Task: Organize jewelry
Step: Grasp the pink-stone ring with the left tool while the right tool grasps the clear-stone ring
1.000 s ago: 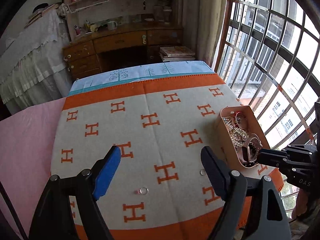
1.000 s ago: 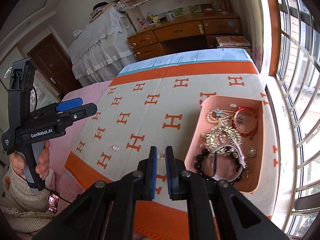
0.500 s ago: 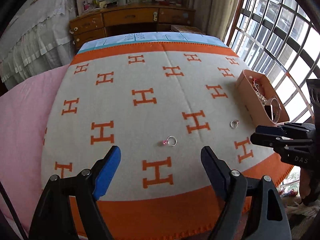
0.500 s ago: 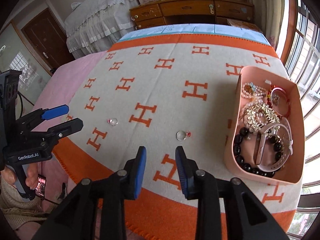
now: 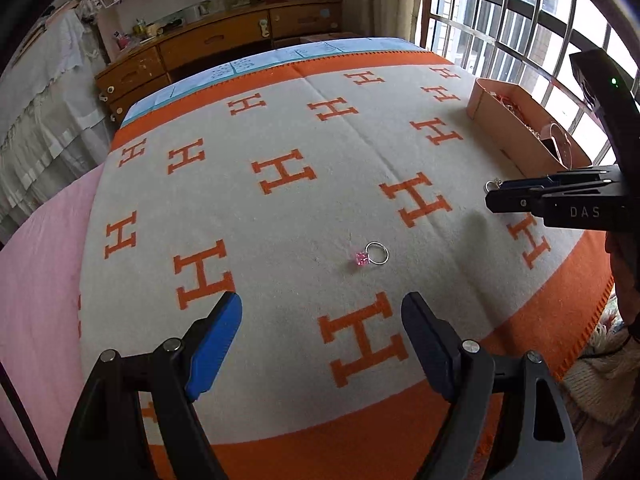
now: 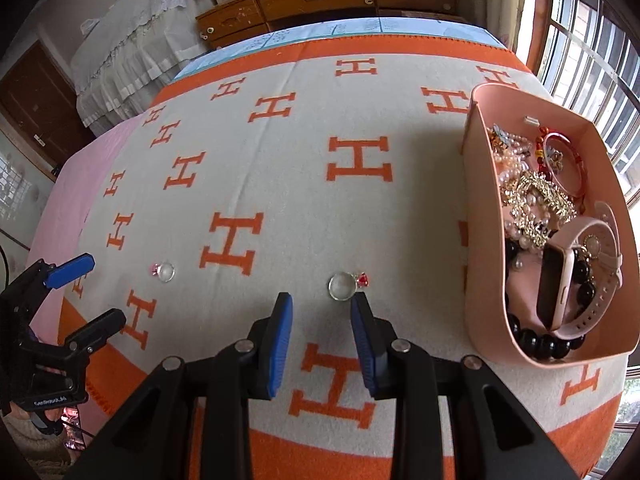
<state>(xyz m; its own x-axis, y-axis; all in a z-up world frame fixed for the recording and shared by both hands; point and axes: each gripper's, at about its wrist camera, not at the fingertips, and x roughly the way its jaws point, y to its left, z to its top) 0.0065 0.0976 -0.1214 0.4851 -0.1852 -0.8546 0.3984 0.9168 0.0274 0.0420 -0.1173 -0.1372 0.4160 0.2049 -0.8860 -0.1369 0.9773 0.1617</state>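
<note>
A silver ring with a pink stone [image 5: 373,255] lies on the orange-and-cream H blanket [image 5: 280,208], just ahead of my open, empty left gripper [image 5: 322,316]. It also shows in the right wrist view [image 6: 163,271]. A second silver ring with a red stone [image 6: 346,282] lies just ahead of my open, empty right gripper [image 6: 322,312]. In the left wrist view this ring [image 5: 491,185] peeks out beside the right gripper's tip [image 5: 496,196]. A pink box [image 6: 476,208] at the right holds bracelets, beads and a pink watch [image 6: 568,276].
The blanket covers a bed; its orange front edge [image 6: 360,448] is near me. A barred window [image 5: 520,20] runs along the right. A wooden desk [image 5: 224,40] and a white-draped piece of furniture [image 6: 132,52] stand at the back. The left gripper shows at the far left of the right wrist view [image 6: 84,292].
Both grippers have dropped lower and closer to the blanket. The right gripper went from shut to open and now sits just behind the red-stone ring. The left has neared the pink-stone ring.
</note>
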